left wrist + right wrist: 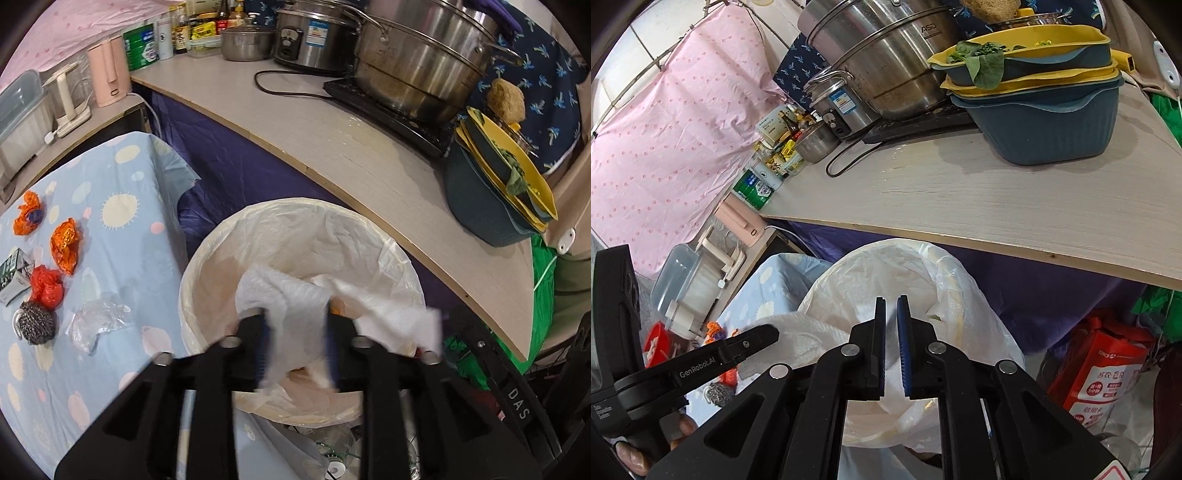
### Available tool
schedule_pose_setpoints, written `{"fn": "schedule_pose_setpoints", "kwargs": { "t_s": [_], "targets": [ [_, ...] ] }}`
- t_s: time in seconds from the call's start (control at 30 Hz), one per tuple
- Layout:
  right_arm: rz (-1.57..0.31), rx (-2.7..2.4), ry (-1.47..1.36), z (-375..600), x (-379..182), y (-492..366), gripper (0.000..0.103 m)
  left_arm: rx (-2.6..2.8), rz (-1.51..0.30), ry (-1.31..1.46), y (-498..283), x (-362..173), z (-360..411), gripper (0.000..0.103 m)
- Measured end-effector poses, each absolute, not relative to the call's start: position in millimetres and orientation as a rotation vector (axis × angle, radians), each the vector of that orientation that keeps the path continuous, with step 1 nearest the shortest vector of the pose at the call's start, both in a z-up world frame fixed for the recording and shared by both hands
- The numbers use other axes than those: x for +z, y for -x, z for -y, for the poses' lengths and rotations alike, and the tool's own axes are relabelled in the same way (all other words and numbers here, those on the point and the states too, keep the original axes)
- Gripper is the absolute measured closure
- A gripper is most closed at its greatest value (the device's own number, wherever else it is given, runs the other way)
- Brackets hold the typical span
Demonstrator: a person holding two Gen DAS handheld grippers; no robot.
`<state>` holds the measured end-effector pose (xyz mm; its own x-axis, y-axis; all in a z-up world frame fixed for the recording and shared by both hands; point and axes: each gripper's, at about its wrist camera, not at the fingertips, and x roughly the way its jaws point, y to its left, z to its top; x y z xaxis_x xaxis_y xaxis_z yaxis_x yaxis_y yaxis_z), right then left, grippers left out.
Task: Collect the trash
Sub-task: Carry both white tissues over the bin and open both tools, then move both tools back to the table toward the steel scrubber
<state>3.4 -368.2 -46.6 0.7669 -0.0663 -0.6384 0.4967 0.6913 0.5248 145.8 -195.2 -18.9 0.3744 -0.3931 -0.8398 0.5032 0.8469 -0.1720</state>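
Observation:
A round bin [207, 251] with a white liner stands below my left gripper [295, 314]. A white tissue [291, 295] hangs blurred between its parted fingers, and the pads do not press on it. On the blue cloth table [122, 229] to the left lie two orange wrappers [65, 245], a red bag [46, 286], a steel scourer [37, 323] and clear plastic [98, 321]. My right gripper [891, 302] hovers over the bin liner [871, 266], its pads a narrow gap apart with nothing between them. The tissue [809, 332] shows at its left beside a left finger [753, 339].
A pale wooden counter [332, 147] runs behind the bin with steel pots [424, 55], a rice cooker and bottles. A teal basin [484, 210] with yellow trays sits at the counter's near end. A red packet [1104, 369] lies on the floor at right.

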Motion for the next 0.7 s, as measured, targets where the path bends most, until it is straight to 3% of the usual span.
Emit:
{"fn": "schedule_pose_setpoints", "kwargs": {
  "t_s": [0.03, 0.13, 0.27, 0.7],
  "targets": [
    [-0.627, -0.34, -0.749, 368.1, -45.9, -2.9, 0.089, -0.571, -1.033, -0.107, -146.5, -18.2, 193.0, 0.057],
    [-0.618, -0.34, -0.748, 366.5, -42.3, -1.0, 0.084, -0.553, -1.013, -0.104, -148.1, -14.8, 188.7, 0.052],
    [-0.604, -0.335, -0.731, 361.6, -36.2, -0.5, 0.076, -0.534, -1.008, -0.085, -151.3, -10.0, 179.6, 0.051],
    [-0.6, -0.293, -0.684, 335.0, -18.6, -6.9, 0.074, -0.488, -0.973, -0.069, -148.1, 1.3, 150.0, 0.051]
  ]
}}
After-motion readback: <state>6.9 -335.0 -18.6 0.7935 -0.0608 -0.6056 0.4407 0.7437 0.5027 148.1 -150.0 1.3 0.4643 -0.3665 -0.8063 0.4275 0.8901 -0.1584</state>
